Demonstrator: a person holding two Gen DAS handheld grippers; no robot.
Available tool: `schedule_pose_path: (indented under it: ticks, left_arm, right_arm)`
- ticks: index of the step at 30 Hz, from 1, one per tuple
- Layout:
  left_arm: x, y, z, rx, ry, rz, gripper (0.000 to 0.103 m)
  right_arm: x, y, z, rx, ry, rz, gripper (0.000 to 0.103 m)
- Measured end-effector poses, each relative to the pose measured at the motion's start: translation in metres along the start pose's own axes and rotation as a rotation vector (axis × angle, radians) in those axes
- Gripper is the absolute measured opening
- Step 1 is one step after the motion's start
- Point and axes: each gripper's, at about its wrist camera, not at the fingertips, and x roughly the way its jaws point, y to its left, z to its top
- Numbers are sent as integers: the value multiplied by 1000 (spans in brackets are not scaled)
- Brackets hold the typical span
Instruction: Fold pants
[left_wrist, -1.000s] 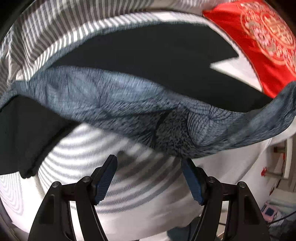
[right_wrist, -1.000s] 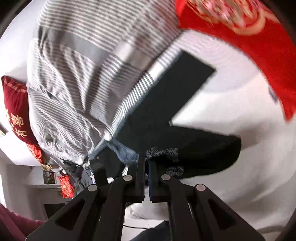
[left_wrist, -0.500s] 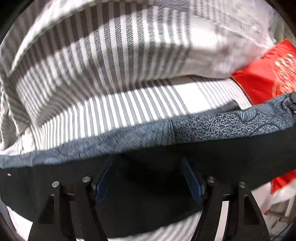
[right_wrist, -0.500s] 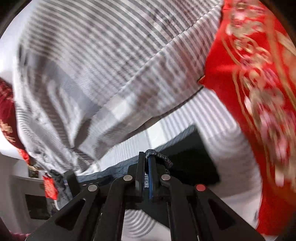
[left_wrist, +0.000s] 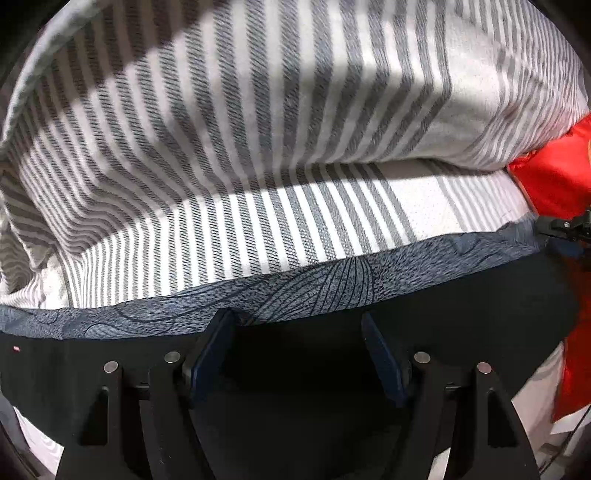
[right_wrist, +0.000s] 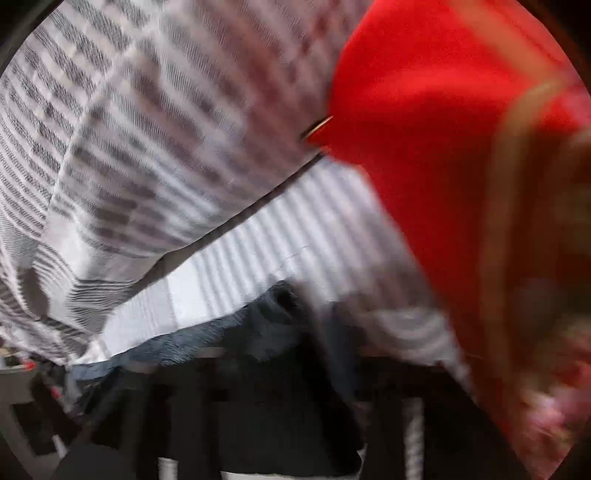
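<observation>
Striped sheet (left_wrist: 258, 229) fills most of my left cam, w/ a bunched striped duvet (left_wrist: 258, 110) behind it. Red cushion (right_wrist: 443, 129) at the right edge. Pants (left_wrist: 461, 306) lie flat across the sheet, patterned blue band along the far edge, black below. My left gripper (left_wrist: 297, 325) sits over them, jaws well apart, nothing pinched. Right gripper (right_wrist: 291, 373) is badly blurred; jaws opening, can't tell if cloth's between them.

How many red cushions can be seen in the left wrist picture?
1. The red cushion lies at the right edge, beside the striped bedding. It is partly cut off, so others may be hidden.
</observation>
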Motion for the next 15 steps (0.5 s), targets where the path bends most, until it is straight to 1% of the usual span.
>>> schedule_pose_path:
  ticks: [1, 3, 4, 5, 7, 9, 11, 12, 13, 14, 15]
  left_arm:
    - [-5, 1, 1, -14, -5, -10, 73]
    - [-10, -2, 2, -20, -11, -21, 73]
    - [-11, -7, 3, -8, -10, -25, 73]
    - [-10, -17, 4, 18, -10, -23, 73]
    - [-6, -35, 5, 67, -12, -13, 73]
    - [-4, -55, 6, 98, -2, -18, 73]
    - [3, -62, -1, 107, 12, -18, 73]
    - [9, -63, -7, 110, 24, -12, 73]
    - [12, -64, -12, 111, 25, -15, 73]
    - [13, -63, -16, 116, 19, -19, 74]
    - [12, -64, -23, 138, 2, -12, 75]
  right_arm:
    - [-10, 0, -2, -2, -29, -1, 64]
    - [-34, 5, -12, -28, -79, 23, 63]
    - [-41, 10, -17, -49, -95, 36, 56]
    - [-44, 14, -20, -68, -101, 41, 41]
    - [-45, 27, -28, -131, -101, 32, 26]
    - [-35, 36, -34, -167, -77, 32, 23]
    - [-15, 36, -41, -168, -35, 21, 23]
    - [-2, 32, -44, -172, -5, -2, 23]
    - [15, 28, -50, -185, 31, -57, 22]
    - [30, 21, -58, -199, 44, -80, 22]
    - [28, 19, -66, -244, -37, -64, 22]
